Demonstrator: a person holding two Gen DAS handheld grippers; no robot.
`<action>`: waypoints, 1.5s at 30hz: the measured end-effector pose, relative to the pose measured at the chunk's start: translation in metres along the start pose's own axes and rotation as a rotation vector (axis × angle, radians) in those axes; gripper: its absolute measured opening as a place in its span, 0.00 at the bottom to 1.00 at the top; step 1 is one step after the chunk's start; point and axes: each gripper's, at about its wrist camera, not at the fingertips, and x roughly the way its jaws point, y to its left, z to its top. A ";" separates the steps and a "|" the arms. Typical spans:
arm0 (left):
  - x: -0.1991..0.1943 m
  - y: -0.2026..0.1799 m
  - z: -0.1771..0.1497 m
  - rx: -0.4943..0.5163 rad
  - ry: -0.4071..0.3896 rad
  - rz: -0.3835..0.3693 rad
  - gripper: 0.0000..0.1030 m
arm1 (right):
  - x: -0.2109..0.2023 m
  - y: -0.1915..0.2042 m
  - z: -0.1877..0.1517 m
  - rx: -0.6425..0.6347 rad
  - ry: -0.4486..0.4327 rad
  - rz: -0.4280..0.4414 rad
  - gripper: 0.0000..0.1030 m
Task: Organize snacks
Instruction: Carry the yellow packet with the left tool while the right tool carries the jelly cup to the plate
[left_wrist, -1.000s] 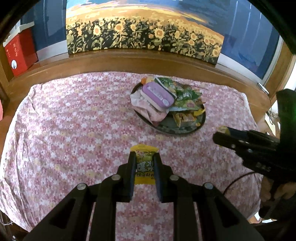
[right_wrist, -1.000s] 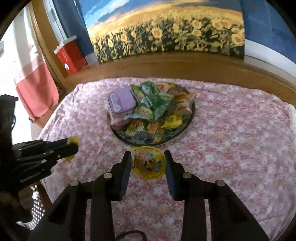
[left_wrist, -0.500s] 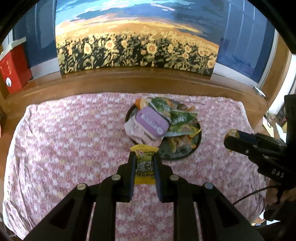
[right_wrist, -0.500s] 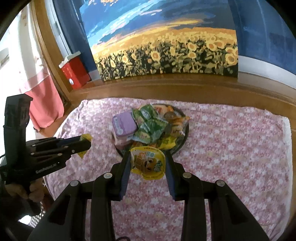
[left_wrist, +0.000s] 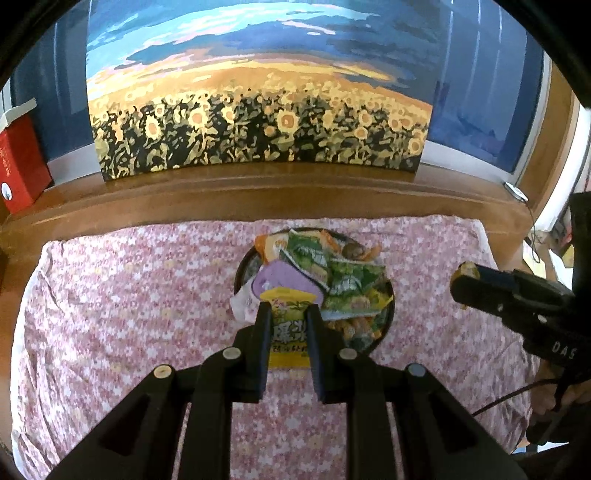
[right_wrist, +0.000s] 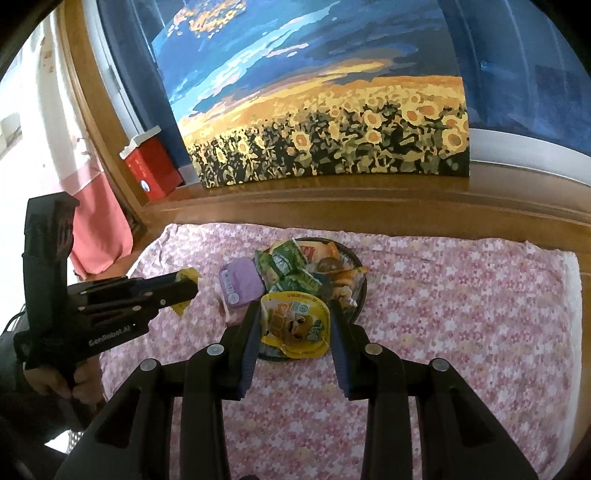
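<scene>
My left gripper (left_wrist: 288, 314) is shut on a yellow snack packet (left_wrist: 289, 332), held up in front of the dark round plate (left_wrist: 388, 295) heaped with snacks. Among the heap lie green packets (left_wrist: 351, 280) and a purple box (left_wrist: 284, 277). My right gripper (right_wrist: 293, 314) is shut on a yellow round jelly cup (right_wrist: 295, 325) with a cartoon lid, held above the near edge of the same plate (right_wrist: 360, 264). In the right wrist view the left gripper (right_wrist: 184, 286) shows from the side with its yellow packet (right_wrist: 188, 275). The right gripper (left_wrist: 465, 280) appears at the right of the left wrist view.
The pink floral cloth (left_wrist: 129, 295) covers the table. Behind it runs a wooden ledge (left_wrist: 258, 192) bearing a sunflower painting (left_wrist: 258, 110) and a red box (left_wrist: 18, 162). A person's hand (right_wrist: 48, 380) grips the left tool's handle.
Both grippers have risen and tilted up with their snacks still held. The plate now sits lower and smaller in both views, right behind the held items.
</scene>
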 end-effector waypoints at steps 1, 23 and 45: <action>0.001 0.000 0.002 -0.001 -0.001 0.000 0.18 | 0.001 -0.001 0.002 0.001 0.000 0.002 0.34; 0.025 -0.003 0.055 0.036 -0.044 -0.036 0.18 | 0.030 -0.019 0.044 0.026 -0.041 0.028 0.34; 0.054 -0.011 0.061 0.064 0.006 -0.083 0.19 | 0.051 -0.028 0.044 0.053 -0.009 0.047 0.34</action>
